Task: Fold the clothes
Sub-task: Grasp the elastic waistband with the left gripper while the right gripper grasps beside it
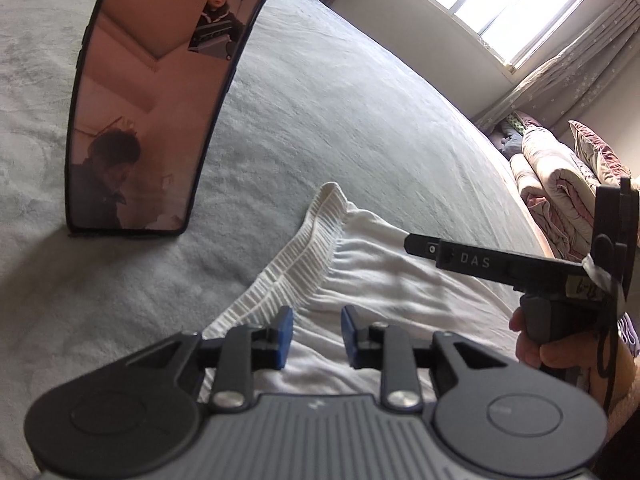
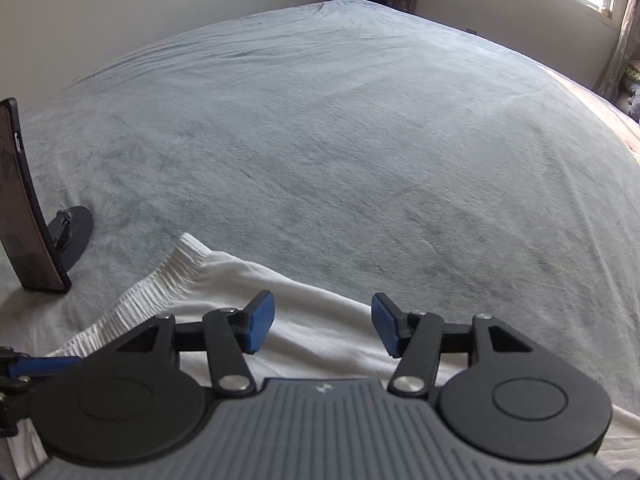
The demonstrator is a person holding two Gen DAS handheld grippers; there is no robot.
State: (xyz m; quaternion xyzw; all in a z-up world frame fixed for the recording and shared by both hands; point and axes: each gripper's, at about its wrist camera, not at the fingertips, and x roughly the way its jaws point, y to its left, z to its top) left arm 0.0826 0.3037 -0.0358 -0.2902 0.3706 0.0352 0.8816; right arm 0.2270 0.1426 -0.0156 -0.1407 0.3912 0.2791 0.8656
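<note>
A white garment with a ribbed elastic waistband lies flat on the grey bed cover. In the left wrist view my left gripper sits low on the cloth just behind the waistband. Its blue pads are close together with white fabric between them. My right gripper shows side-on at the right, held by a hand above the garment's far edge. In the right wrist view my right gripper stands open over the white garment, with nothing pinched. A blue finger of the left gripper lies by the waistband.
A phone stands upright on a black stand left of the garment. The grey bed cover stretches wide beyond it. Folded quilts are piled at the bed's right end, under a curtained window.
</note>
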